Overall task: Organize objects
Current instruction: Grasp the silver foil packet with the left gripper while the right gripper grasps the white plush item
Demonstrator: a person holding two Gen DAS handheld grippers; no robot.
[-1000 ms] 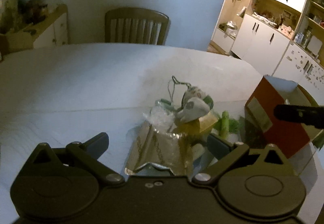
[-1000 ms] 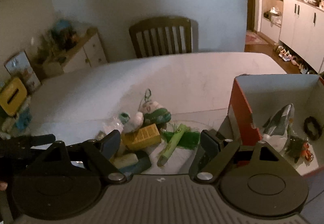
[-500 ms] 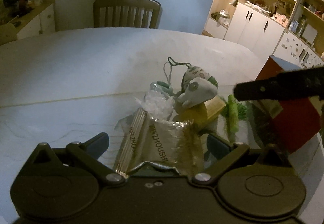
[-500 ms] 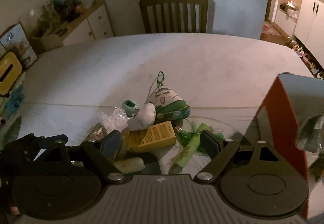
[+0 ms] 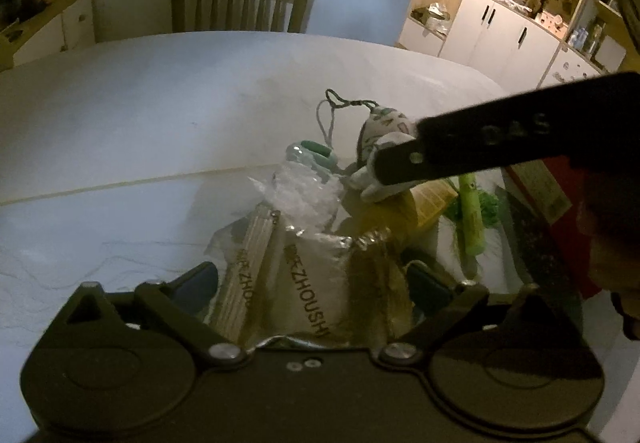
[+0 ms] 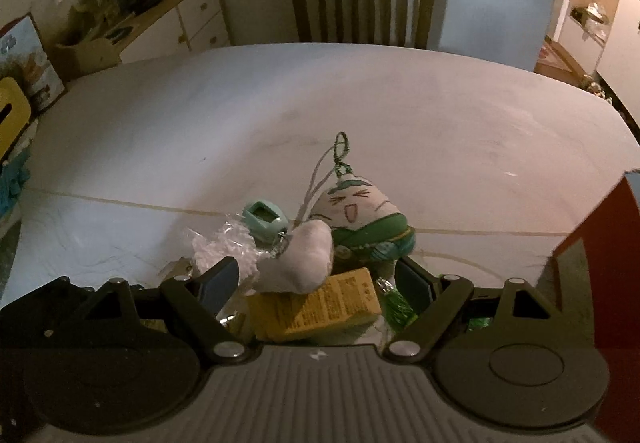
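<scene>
Two hand-held grippers over a white table [image 6: 280,115] carrying a heap of small objects. The right gripper [image 6: 316,279], jaws spread wide and empty, straddles the white plush [image 6: 298,263] that lies on the yellow carton [image 6: 320,307], with the green-robed plush charm [image 6: 360,223] just beyond. The left gripper [image 5: 316,279], jaws likewise wide, frames a foil packet [image 5: 312,283] without closing on it. A red box [image 6: 604,251] stands at the right, the likely receptacle; its interior is not visible. Judged from the heap, most sorting remains: the clear wrapper [image 5: 304,195], green tube [image 5: 470,215] and mint fob [image 6: 264,221] all lie unsorted.
</scene>
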